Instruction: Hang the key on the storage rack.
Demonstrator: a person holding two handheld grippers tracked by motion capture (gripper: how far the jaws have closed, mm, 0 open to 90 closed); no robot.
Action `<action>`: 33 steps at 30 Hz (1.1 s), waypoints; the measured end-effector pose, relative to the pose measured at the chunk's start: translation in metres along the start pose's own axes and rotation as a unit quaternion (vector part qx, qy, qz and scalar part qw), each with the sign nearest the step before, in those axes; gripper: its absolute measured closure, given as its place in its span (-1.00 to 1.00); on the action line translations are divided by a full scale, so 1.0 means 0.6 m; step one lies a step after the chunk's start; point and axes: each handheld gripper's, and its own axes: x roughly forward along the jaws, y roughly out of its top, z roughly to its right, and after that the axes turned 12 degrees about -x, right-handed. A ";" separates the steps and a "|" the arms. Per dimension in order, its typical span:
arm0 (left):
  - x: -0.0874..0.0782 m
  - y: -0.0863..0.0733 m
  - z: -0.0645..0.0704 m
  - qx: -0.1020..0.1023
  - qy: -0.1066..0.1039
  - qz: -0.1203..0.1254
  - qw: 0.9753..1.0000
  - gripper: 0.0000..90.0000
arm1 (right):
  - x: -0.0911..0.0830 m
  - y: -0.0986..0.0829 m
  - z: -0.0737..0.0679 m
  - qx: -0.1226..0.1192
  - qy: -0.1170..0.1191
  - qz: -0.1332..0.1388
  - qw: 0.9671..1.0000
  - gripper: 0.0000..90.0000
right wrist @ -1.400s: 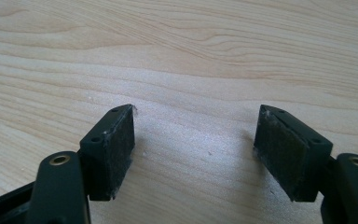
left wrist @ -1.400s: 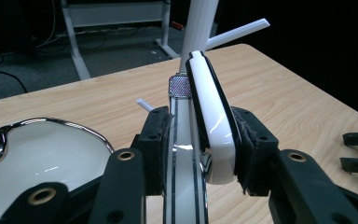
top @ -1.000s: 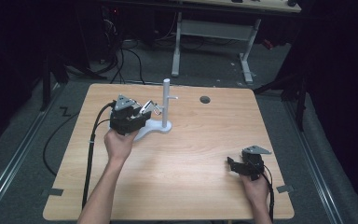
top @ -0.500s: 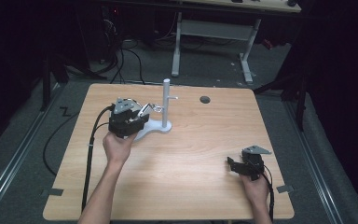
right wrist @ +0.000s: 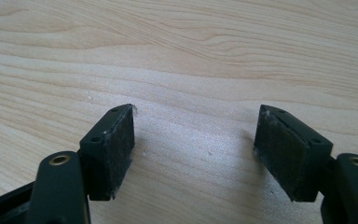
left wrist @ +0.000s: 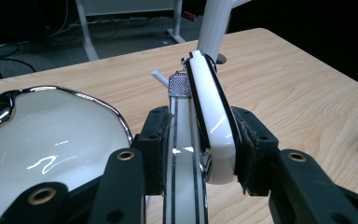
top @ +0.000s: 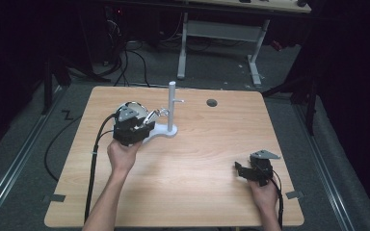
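left gripper (left wrist: 205,154): black jaws, brass-ringed screw holes, worn black pads
right gripper (right wrist: 196,154): same black jaws, pads scuffed white at edges
plates: grey, three-cornered, on top
cables: black, trailing
forearms: bare, no sleeves

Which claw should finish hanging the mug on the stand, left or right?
Left. The left claw is already shut on the white mug by its handle, right beside the white stand. The right claw is open and rests on the table near its front right corner, far from the stand.
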 end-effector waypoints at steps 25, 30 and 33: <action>0.043 -0.022 0.014 0.008 -0.003 -0.032 0.999 0.33 | 0.000 0.000 0.000 0.000 0.000 0.000 1.000 -0.36; 0.050 -0.025 0.016 0.008 -0.001 -0.039 0.999 0.33 | 0.000 0.000 0.000 0.000 0.000 0.000 1.000 -0.36; 0.058 -0.028 0.018 0.008 -0.002 -0.042 0.999 0.33 | 0.000 0.000 0.000 0.000 0.000 0.000 1.000 -0.36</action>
